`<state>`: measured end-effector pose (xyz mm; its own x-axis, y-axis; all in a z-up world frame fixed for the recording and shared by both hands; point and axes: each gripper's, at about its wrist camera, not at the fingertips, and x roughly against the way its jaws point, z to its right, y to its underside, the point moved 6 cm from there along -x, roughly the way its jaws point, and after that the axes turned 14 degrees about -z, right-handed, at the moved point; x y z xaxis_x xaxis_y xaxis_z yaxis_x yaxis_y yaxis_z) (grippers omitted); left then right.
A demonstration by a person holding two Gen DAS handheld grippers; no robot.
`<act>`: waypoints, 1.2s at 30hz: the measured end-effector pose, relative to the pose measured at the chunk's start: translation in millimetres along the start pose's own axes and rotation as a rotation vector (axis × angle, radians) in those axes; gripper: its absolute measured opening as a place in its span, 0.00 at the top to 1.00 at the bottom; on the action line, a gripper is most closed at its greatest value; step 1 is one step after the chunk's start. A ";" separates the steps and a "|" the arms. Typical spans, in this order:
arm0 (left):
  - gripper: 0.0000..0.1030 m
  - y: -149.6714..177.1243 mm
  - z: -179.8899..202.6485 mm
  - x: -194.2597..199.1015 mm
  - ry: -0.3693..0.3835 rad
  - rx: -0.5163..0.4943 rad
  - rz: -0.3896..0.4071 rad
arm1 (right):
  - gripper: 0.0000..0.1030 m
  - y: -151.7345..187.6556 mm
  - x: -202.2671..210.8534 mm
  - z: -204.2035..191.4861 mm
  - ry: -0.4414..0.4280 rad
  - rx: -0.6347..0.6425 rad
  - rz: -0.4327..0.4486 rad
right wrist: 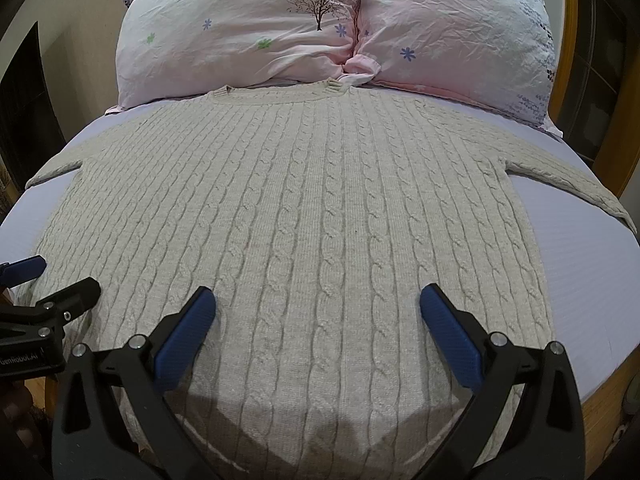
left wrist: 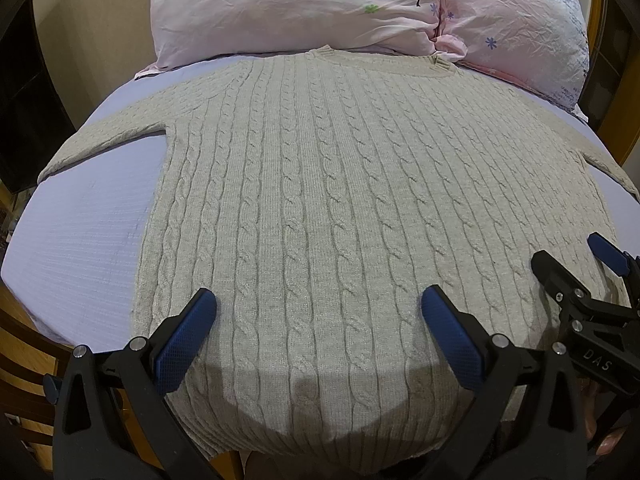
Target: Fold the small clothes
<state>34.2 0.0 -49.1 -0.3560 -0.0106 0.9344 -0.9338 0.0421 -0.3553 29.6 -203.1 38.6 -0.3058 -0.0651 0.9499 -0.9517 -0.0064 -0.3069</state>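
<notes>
A: Sweater point(left wrist: 320, 184) laid flat on bed point(left wrist: 88, 232), collar toward two pillows point(right wrist: 248, 28) set side by side behind it.

B: Sleeves spread left and right. Left gripper point(left wrist: 318, 312) and right gripper point(right wrist: 318, 312) positioned over hem, side by side.

There is one sweater point(left wrist: 320, 184), grey with twisty rope lines, and it has two sleeves, one going out to each side. There are two pink pillows, one on the left point(right wrist: 240, 28) and one on the right point(right wrist: 460, 32), side by side and touching. There is one bed sheet point(left wrist: 80, 240), pale purple. There are two grippers, the left gripper point(left wrist: 319, 304) and the right gripper point(right wrist: 318, 304). Each gripper has two fingers, so that makes four fingers, and each finger has one blue pad. One little tree is printed on the left pillow
</notes>
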 end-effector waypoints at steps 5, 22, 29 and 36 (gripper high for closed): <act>0.01 -0.1 0.0 0.1 0.000 0.000 0.001 | 0.02 0.0 0.1 0.0 0.000 0.000 0.001; 0.01 -0.3 -0.1 0.2 0.000 0.000 0.004 | 0.02 -3.7 2.1 3.1 0.000 0.000 0.010; 0.01 -0.7 0.0 0.2 0.000 0.000 0.005 | 0.02 -0.7 4.6 -0.8 0.001 0.000 0.014; 0.01 -0.5 0.0 0.3 -0.001 0.000 0.007 | 0.02 -0.3 4.2 1.7 0.000 0.000 0.016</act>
<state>34.5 -0.1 -48.6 -0.3623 -0.0109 0.9320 -0.9314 0.0423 -0.3615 28.6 -205.1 42.6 -0.3209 -0.0651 0.9449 -0.9468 -0.0052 -0.3219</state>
